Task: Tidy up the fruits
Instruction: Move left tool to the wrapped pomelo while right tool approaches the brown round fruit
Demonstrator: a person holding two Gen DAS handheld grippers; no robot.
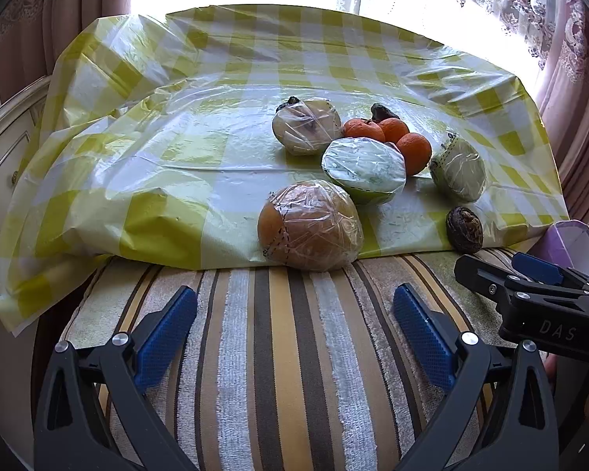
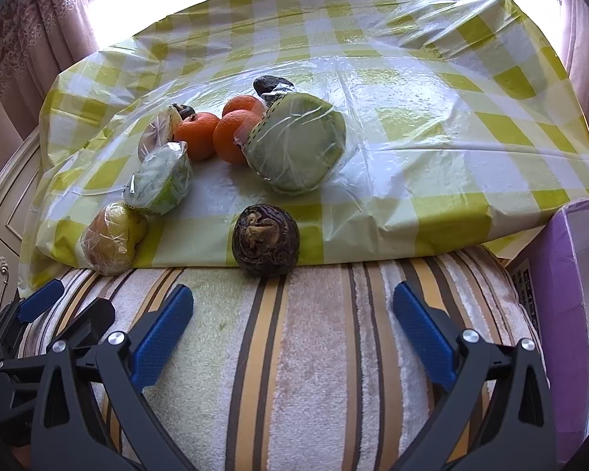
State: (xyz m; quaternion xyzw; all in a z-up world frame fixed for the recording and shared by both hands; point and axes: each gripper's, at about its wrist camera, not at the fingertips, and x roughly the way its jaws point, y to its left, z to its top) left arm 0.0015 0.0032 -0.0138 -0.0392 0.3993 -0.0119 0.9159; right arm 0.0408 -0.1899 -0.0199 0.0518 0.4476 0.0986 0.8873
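Several fruits lie on a yellow checked plastic cloth (image 1: 176,149). A plastic-wrapped brownish fruit (image 1: 308,225) sits at the cloth's near edge, also in the right wrist view (image 2: 112,237). Behind it lie a wrapped green half fruit (image 1: 365,170), another wrapped fruit (image 1: 306,125), three oranges (image 1: 414,153) and a wrapped green fruit (image 1: 459,170) (image 2: 298,143). A dark wrinkled fruit (image 1: 464,229) (image 2: 265,239) sits at the edge. My left gripper (image 1: 294,331) is open and empty, short of the brownish fruit. My right gripper (image 2: 292,331) is open and empty, short of the dark fruit.
A striped towel (image 1: 278,353) covers the surface under both grippers. A purple box (image 2: 569,294) stands at the right, also in the left wrist view (image 1: 569,239). A white cabinet (image 1: 4,149) is at the left. Curtains and a bright window lie behind.
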